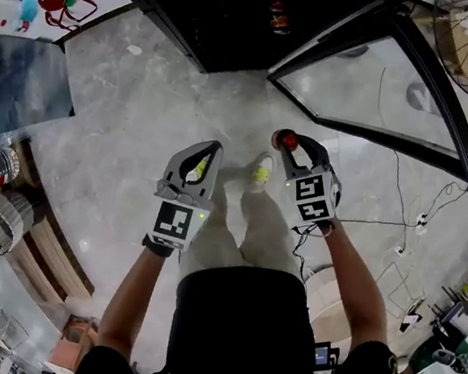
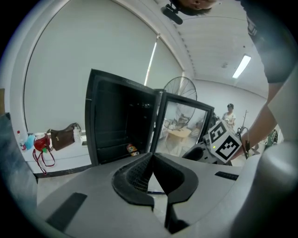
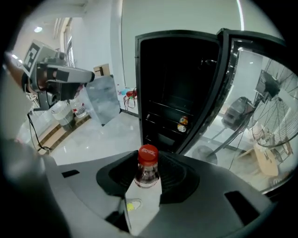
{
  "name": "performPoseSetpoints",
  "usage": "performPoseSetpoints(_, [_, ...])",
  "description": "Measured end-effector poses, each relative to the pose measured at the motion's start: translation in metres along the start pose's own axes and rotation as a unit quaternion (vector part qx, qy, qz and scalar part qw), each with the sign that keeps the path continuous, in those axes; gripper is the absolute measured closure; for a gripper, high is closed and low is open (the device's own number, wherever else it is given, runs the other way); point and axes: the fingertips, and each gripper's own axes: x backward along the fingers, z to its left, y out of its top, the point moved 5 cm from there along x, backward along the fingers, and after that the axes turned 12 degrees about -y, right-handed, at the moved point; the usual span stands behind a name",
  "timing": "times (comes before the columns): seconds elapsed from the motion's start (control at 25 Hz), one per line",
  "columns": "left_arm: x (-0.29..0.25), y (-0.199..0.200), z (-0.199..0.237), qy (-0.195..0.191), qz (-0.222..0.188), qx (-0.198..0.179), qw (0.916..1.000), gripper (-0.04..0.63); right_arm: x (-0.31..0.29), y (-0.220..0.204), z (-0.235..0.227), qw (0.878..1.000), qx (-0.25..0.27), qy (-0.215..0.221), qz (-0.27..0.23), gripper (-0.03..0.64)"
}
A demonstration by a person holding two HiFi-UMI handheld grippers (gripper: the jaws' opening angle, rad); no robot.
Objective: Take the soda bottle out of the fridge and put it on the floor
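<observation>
Fingers (image 3: 180,179) on the right gripper (image 1: 290,144) pinch the bottle (image 3: 147,168) neck; only cap and neck show, body hidden below. Left gripper (image 2: 152,160) is closed, empty.

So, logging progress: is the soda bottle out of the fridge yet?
Out. The right gripper holds the soda bottle by its neck, the open fridge standing beyond it.

We find bare floor (image 1: 138,121) open at left; the fridge (image 1: 209,18) ahead, its swung-out door (image 1: 376,81) at right and our shoe (image 1: 261,172) bound it.
</observation>
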Motion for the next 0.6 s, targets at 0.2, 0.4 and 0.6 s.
performPoseSetpoints(0.2, [-0.007,-0.008,-0.003,-0.003,-0.001,-0.016,0.9999,0.577,-0.031,-0.029,0.010,0.999,0.031,0.014,0.041,0.494])
performPoseSetpoints(0.4, [-0.017,-0.020,0.001,-0.003,-0.001,-0.012,0.9999,0.577,-0.065,-0.057,0.019,0.992,0.088,0.034,0.088,0.494])
performPoseSetpoints(0.6, [-0.024,-0.035,0.003,-0.001,0.004,-0.004,1.0000,0.577,-0.090,-0.087,0.026,0.976,0.167,0.053,0.130,0.492])
